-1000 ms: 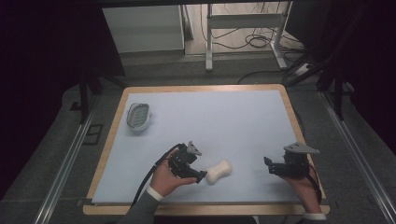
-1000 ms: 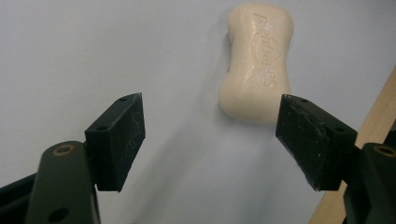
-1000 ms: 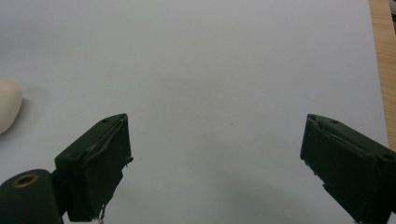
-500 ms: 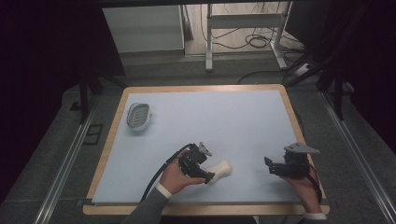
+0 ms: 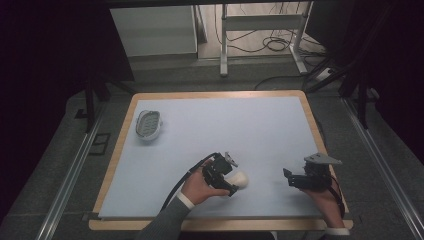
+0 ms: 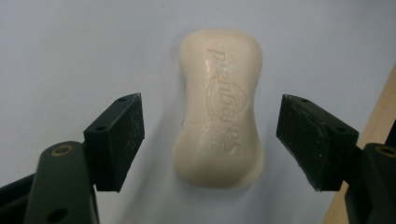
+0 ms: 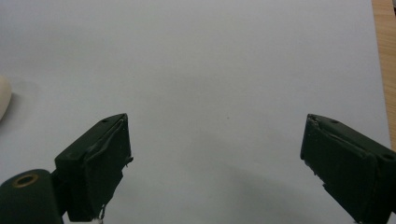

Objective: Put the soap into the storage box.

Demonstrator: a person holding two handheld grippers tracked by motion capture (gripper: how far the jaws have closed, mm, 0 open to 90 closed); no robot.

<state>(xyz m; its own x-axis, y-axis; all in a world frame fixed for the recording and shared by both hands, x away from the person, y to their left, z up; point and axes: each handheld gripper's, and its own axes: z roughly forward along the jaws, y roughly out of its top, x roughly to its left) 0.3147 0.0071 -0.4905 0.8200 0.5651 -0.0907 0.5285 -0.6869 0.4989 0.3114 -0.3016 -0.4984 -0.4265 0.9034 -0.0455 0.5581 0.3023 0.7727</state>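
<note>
A cream bar of soap (image 6: 219, 107) with an embossed name lies flat on the pale blue table top. My left gripper (image 6: 210, 140) is open, and its two black jaws stand on either side of the bar with gaps between pads and soap. From above, the soap (image 5: 240, 178) sits near the front middle of the table, with the left gripper (image 5: 229, 181) right over its near end. My right gripper (image 5: 290, 179) is open over bare table at the front right. In the right gripper view, the right gripper (image 7: 215, 163) holds nothing, and the soap's edge (image 7: 3, 105) peeks in at far left.
A white soap dish (image 5: 149, 124) with a ribbed inside rests at the table's back left. The wooden rim (image 5: 216, 95) frames the blue mat; its strip (image 6: 373, 135) shows close to my left gripper. Beyond the table are a metal frame and cables on the floor.
My left gripper has moved right along the table onto the soap, so that its jaws now straddle the bar. The right gripper has stayed put.
</note>
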